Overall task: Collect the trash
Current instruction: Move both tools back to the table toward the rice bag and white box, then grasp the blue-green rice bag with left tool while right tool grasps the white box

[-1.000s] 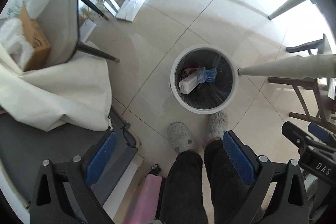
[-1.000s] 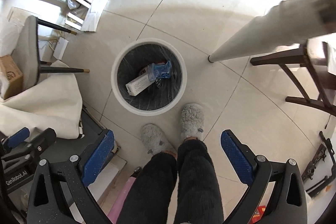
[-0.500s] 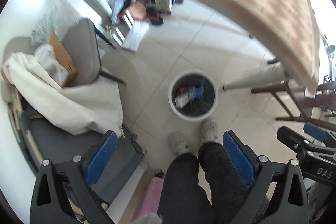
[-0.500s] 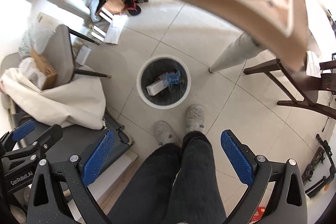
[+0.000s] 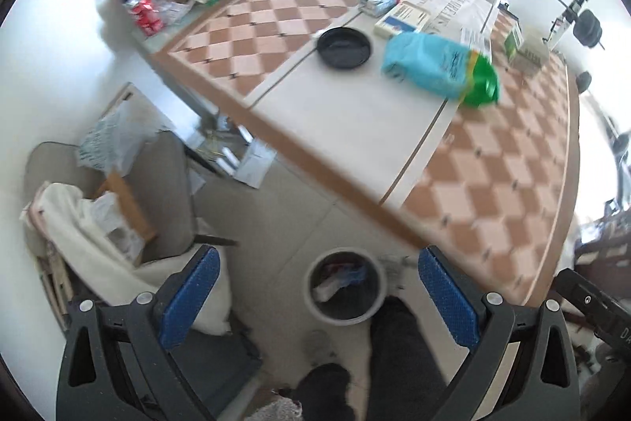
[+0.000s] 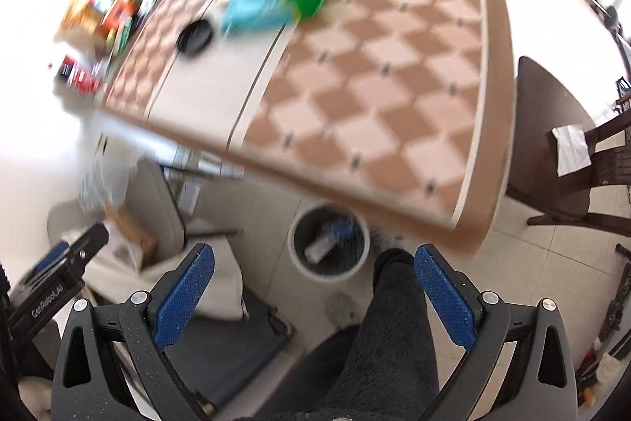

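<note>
Both the left gripper and the right gripper hang with jaws wide apart and empty above the floor-standing trash bin, while a teal-and-green bag lies on the checkered desk.

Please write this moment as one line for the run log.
left gripper: open, empty | right gripper: open, empty | trash bin: on floor, holds trash | blue-green bag: on table
</note>
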The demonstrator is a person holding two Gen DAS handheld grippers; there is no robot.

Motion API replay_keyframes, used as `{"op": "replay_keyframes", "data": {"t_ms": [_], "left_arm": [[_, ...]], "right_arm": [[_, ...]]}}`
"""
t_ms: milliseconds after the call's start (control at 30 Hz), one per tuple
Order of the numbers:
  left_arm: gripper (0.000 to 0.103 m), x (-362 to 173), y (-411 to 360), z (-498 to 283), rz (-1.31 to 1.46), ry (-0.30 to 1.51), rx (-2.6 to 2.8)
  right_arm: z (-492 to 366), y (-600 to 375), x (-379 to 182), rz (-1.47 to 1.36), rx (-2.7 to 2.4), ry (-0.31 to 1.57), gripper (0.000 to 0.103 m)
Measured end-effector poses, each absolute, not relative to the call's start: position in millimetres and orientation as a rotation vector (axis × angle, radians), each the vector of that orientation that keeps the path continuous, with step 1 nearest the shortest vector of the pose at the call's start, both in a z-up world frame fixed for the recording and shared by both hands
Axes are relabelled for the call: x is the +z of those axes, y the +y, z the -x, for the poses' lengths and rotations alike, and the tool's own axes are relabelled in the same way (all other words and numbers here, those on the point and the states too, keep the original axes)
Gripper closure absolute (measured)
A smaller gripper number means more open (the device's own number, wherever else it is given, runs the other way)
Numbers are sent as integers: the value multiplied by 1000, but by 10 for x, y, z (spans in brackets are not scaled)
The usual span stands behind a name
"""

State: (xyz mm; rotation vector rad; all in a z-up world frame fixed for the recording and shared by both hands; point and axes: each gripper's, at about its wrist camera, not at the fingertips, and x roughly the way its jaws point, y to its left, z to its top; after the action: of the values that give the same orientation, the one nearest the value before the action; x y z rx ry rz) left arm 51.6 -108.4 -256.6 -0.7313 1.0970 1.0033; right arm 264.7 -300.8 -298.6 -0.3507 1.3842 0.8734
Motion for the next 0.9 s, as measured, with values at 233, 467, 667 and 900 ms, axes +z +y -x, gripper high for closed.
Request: {"op": "replay_keyframes", "data": {"t_ms": [233,467,667,900], "left_arm": [[0,-2855,-48,-1565,1179,1058,935],[0,-3455,811,-2463,1562,1027,970],[0,-4039,1117,-2697,1809,1037,1033],[2,-4274,1165,-2772,1747,1150,1101]], "right_arm": [[-3968,-2261,-3058,304,806,1414,0],[-5337,-1472,-3266,249,689,1424,0],[-6179,-665,-3381,247,679,1392,0],[-6627,157,-3619,306,679,1405,0]]}}
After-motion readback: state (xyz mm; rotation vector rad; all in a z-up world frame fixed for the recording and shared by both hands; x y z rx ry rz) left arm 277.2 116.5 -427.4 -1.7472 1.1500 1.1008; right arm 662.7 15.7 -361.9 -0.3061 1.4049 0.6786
